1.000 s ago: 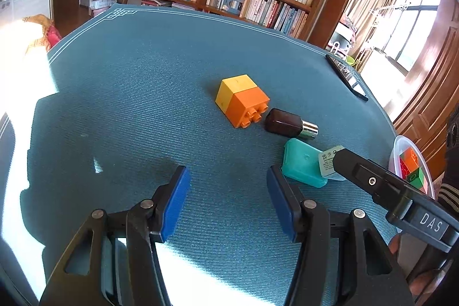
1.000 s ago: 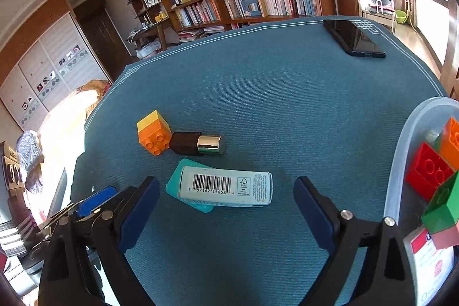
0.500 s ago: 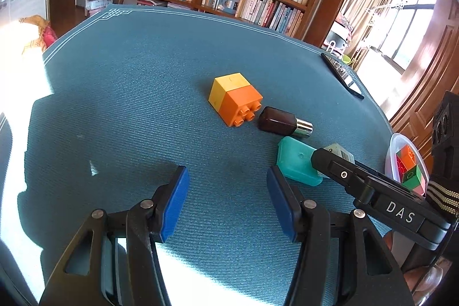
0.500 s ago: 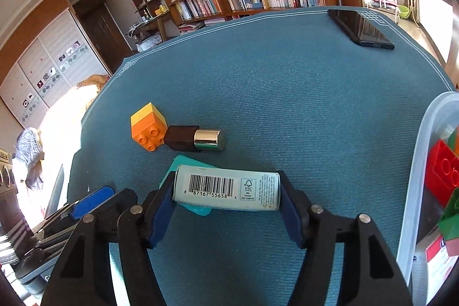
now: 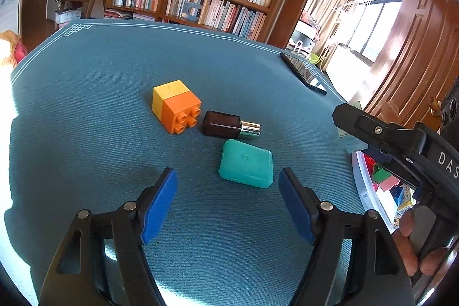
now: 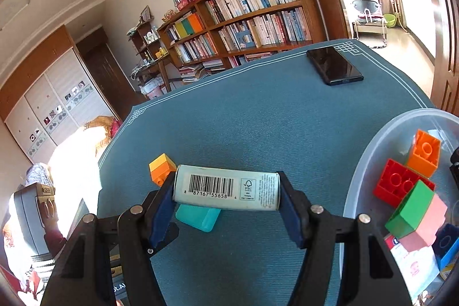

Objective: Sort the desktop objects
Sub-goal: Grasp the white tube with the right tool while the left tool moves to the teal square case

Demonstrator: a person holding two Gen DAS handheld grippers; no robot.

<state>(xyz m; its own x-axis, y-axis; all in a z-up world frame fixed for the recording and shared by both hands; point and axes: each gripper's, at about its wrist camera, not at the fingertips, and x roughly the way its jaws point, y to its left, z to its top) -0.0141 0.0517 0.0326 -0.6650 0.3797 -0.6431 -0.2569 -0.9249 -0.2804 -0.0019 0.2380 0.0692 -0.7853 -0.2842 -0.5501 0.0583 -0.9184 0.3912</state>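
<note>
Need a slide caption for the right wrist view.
Right gripper grips the barcoded box beside the bin of bricks.

One teal case, one brown bottle, one phone (black), one barcoded box.

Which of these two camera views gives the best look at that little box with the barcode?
The right wrist view: the barcode box fills the middle, clamped endwise between the right gripper pads, its label readable. The left wrist view shows only a pale corner behind the right gripper's finger.
</note>
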